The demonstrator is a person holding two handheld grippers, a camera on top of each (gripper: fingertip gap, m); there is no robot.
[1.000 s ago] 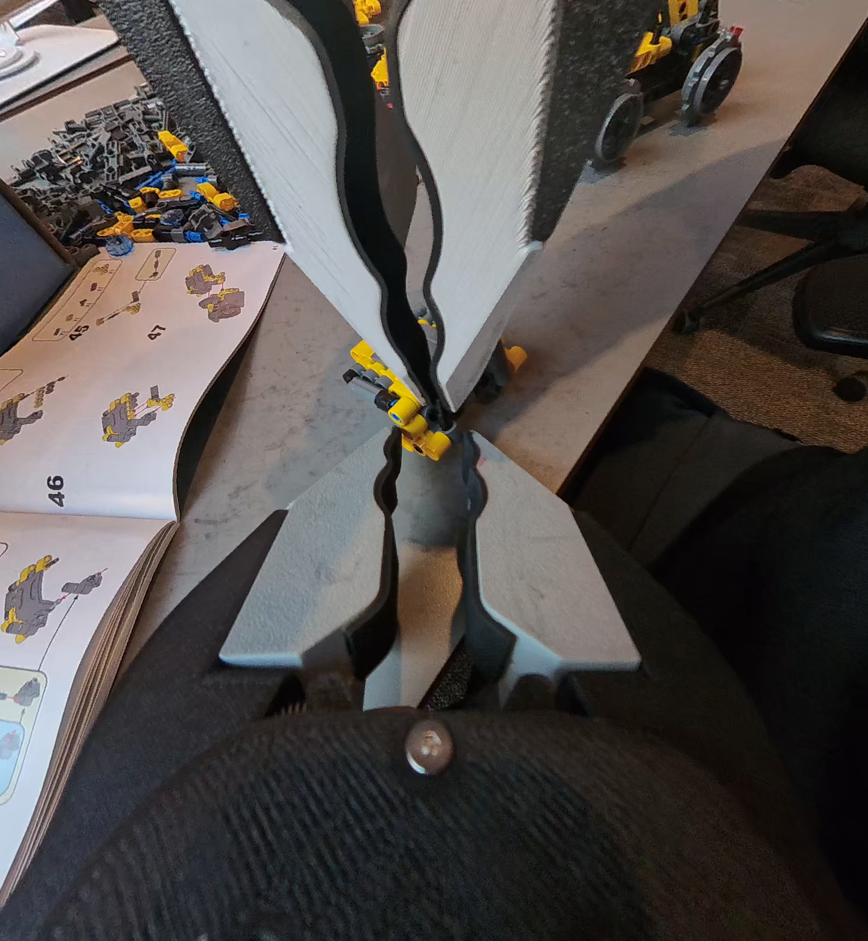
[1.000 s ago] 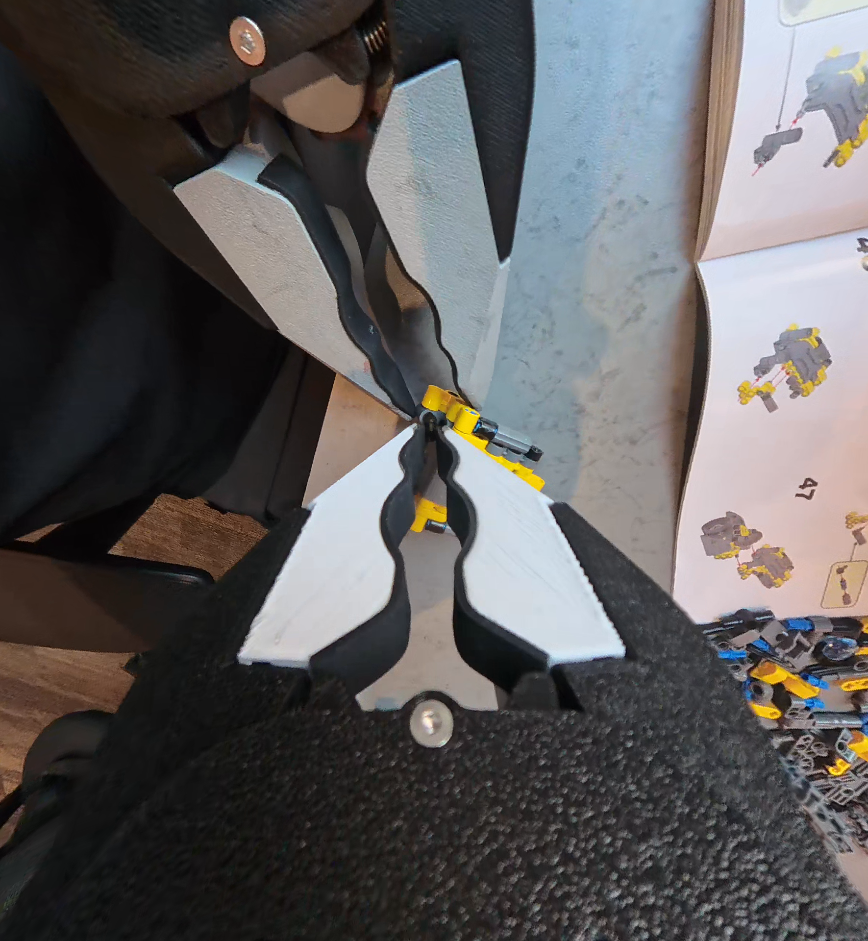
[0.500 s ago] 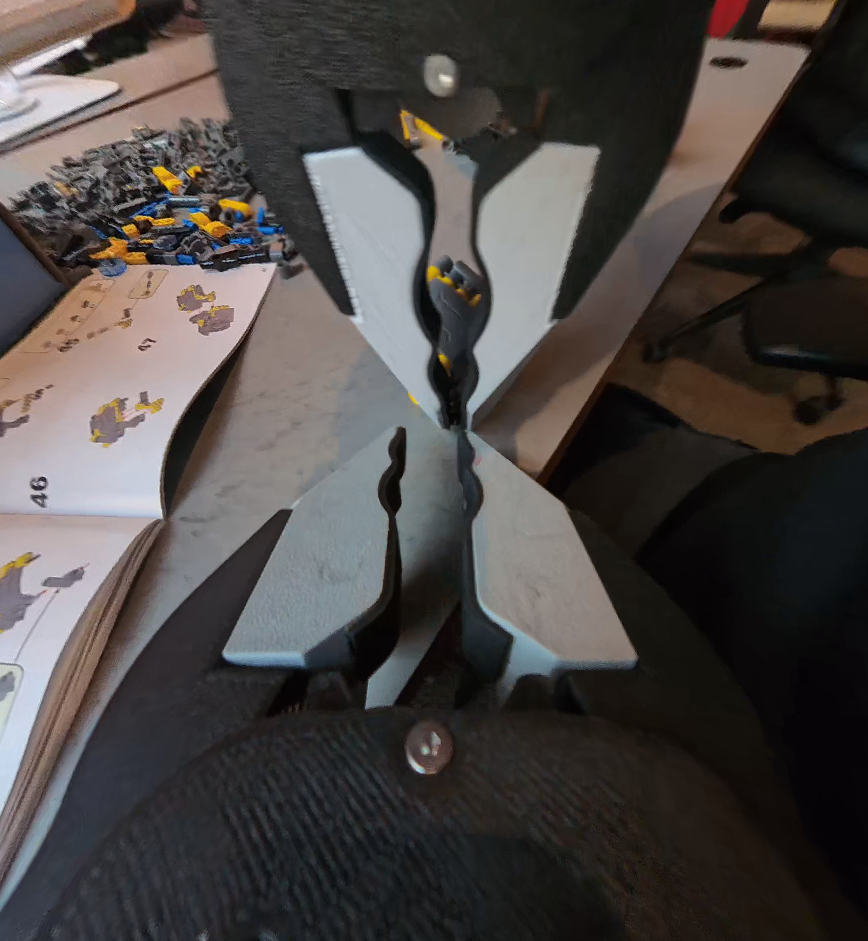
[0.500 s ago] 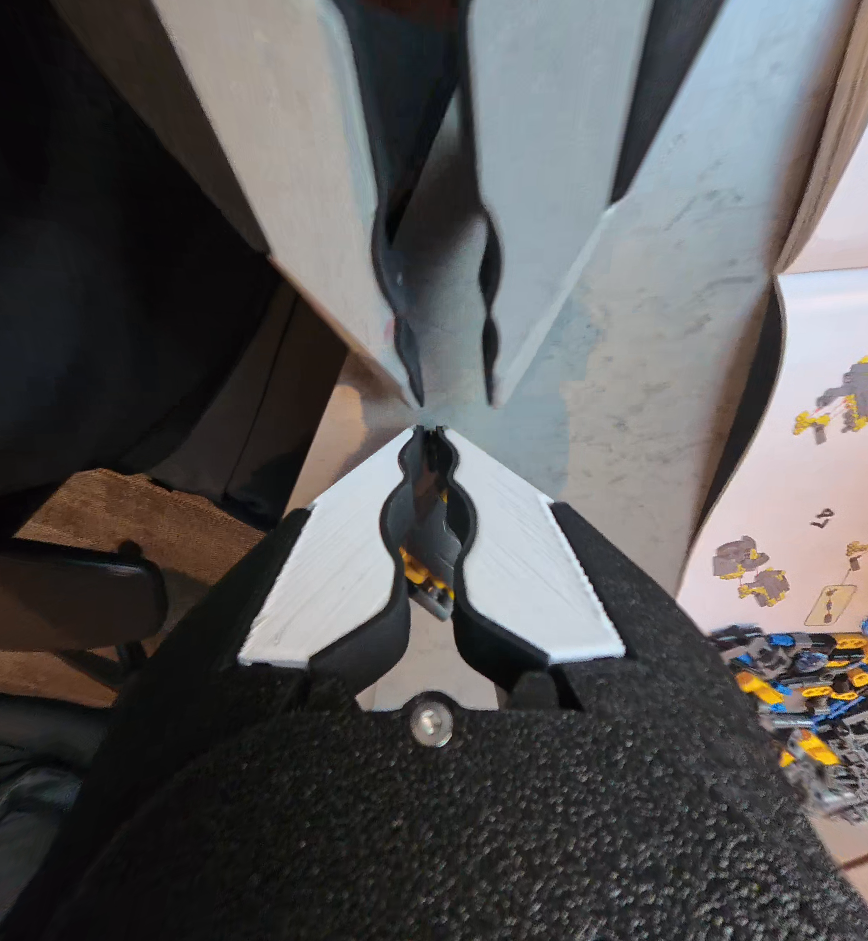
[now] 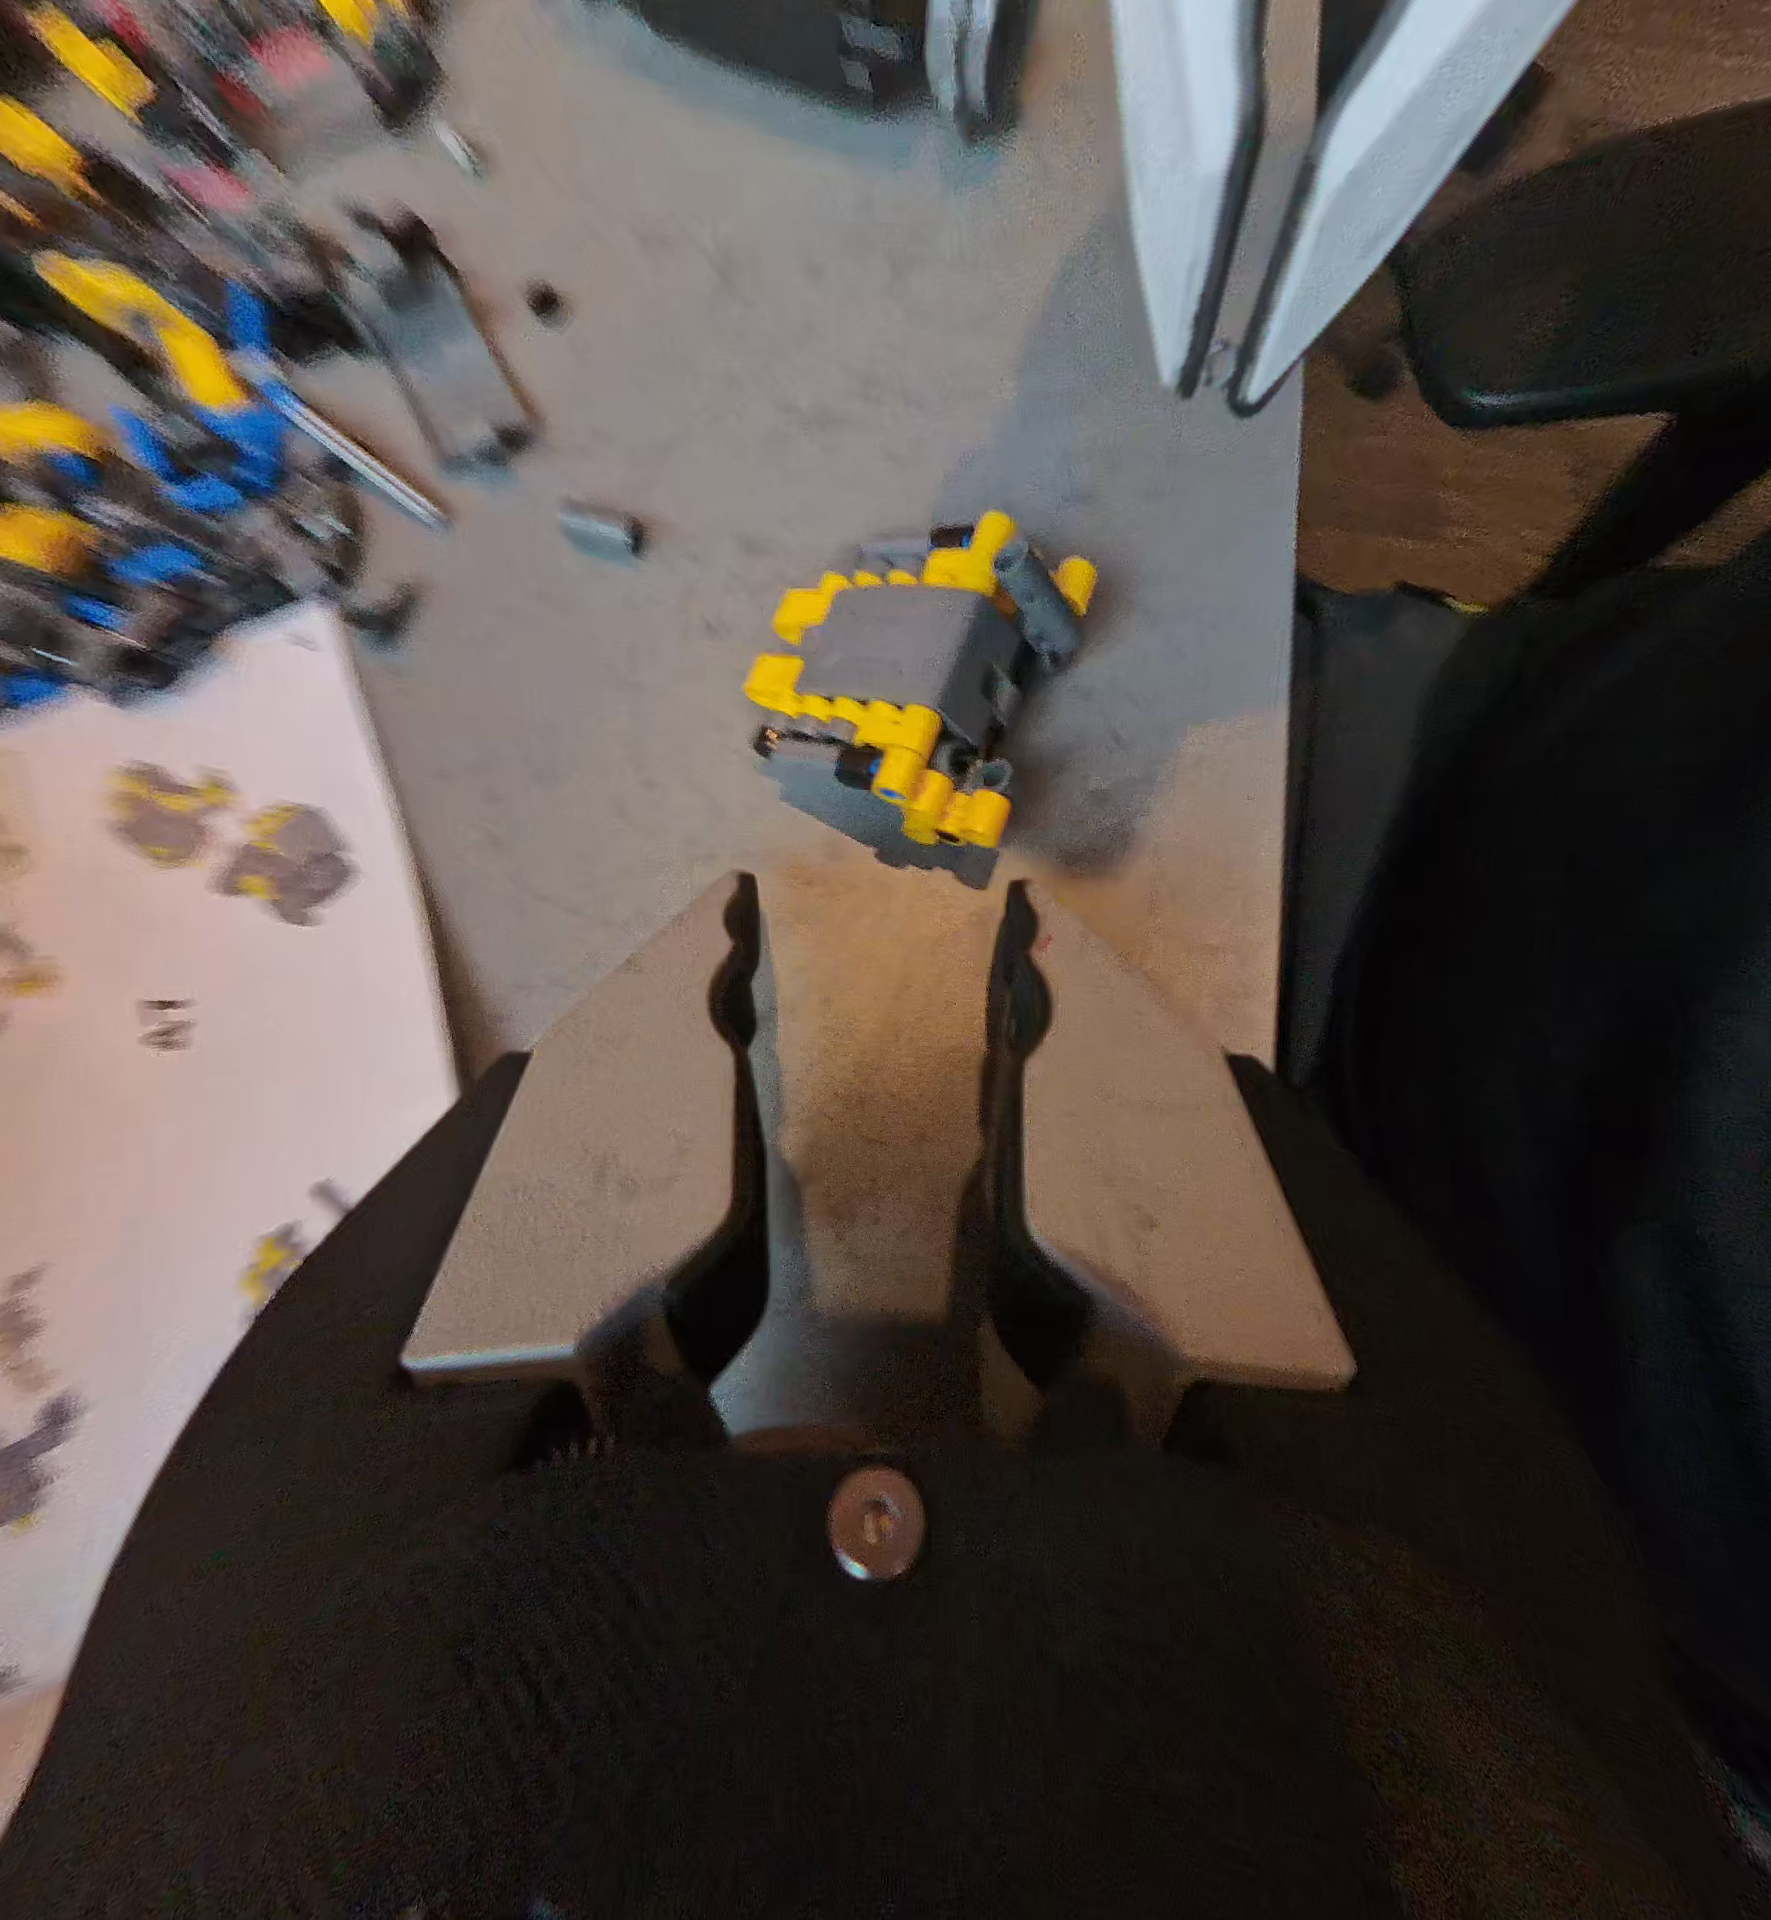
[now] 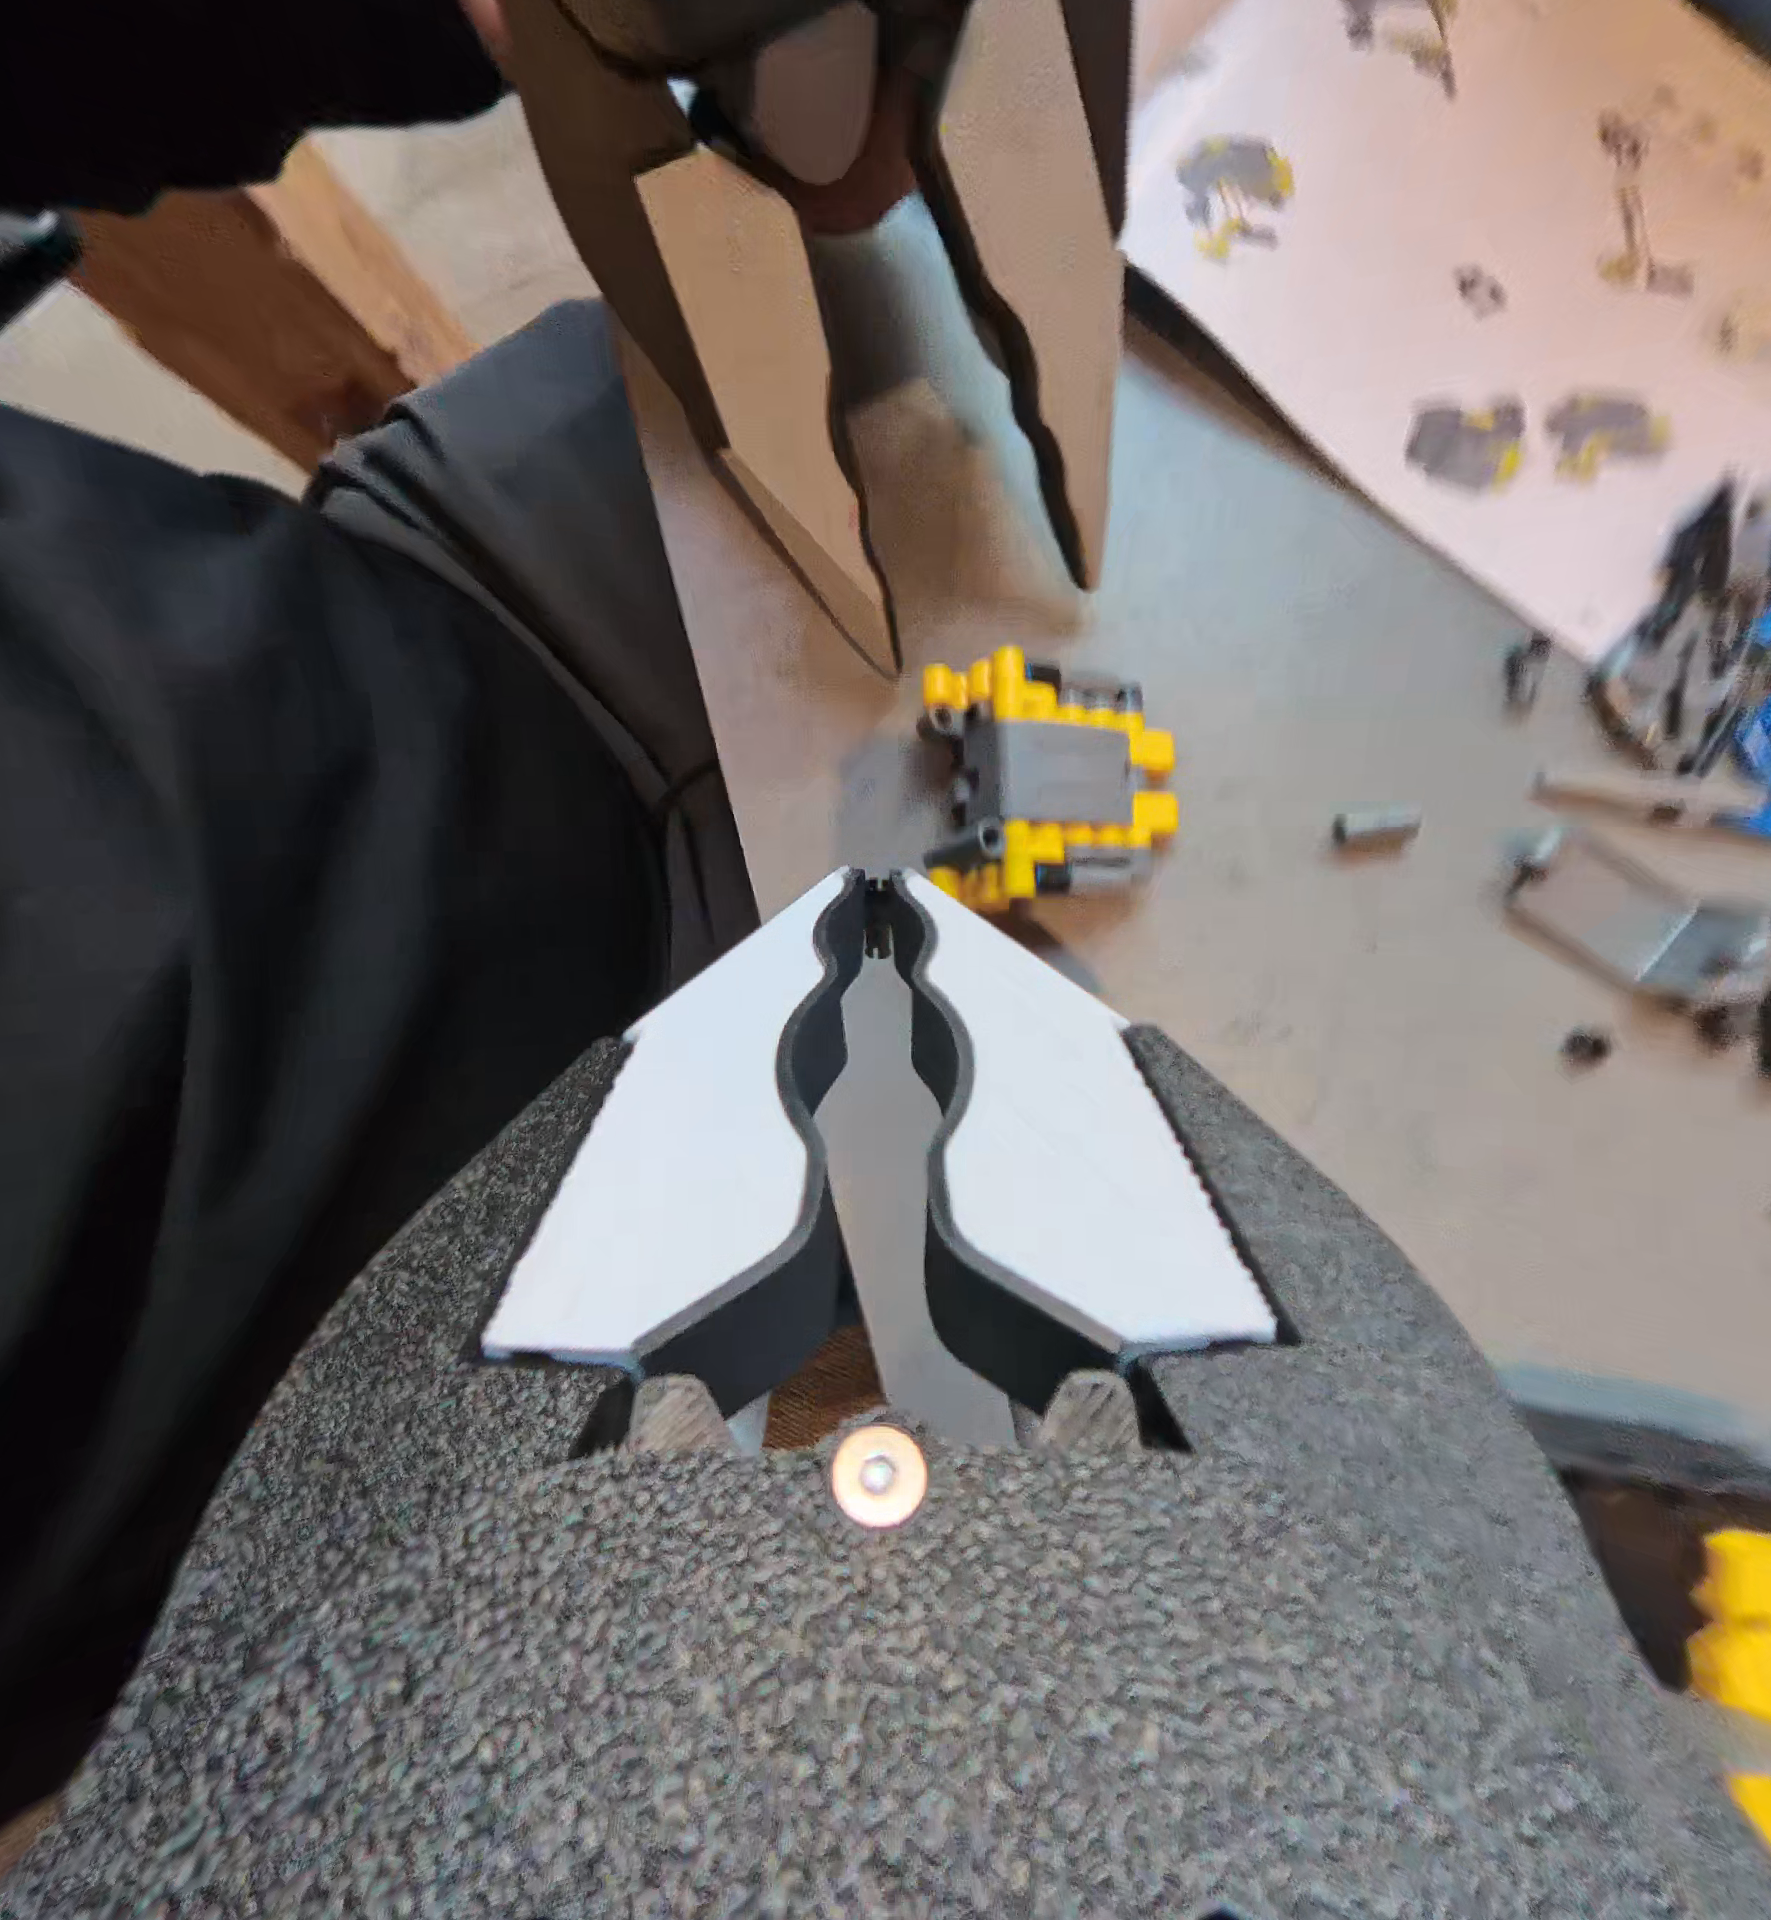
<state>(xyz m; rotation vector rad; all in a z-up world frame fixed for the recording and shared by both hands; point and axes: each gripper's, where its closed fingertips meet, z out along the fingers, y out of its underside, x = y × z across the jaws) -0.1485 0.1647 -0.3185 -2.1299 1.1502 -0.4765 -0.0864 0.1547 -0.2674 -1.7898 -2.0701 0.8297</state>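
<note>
A small yellow and grey brick assembly point(image 5: 912, 686) lies on the grey table point(image 5: 756, 312) near its right edge. My left gripper point(image 5: 878, 904) is open and empty, with its tips just short of the assembly. It also shows in the right wrist view point(image 6: 985, 623), above the assembly point(image 6: 1052, 779). My right gripper point(image 6: 876, 904) is shut on a small black pin point(image 6: 876, 927), close to the assembly's near side. In the left wrist view the right gripper point(image 5: 1213, 379) hangs at the upper right, apart from the assembly.
A blurred pile of grey, yellow and blue loose pieces point(image 5: 81, 416) lies at the left, above an open instruction booklet point(image 5: 185, 1039). A grey panel point(image 6: 1629, 935) and small stray parts point(image 5: 600, 530) lie nearby. The table edge point(image 5: 1291, 727) borders dark clothing point(image 6: 237, 831). Tip to tip, the grippers are about 9 cm apart.
A second ago both grippers met tip to tip at the assembly. Now the assembly lies on the table, my left gripper has opened, and both grippers have drawn back from it.
</note>
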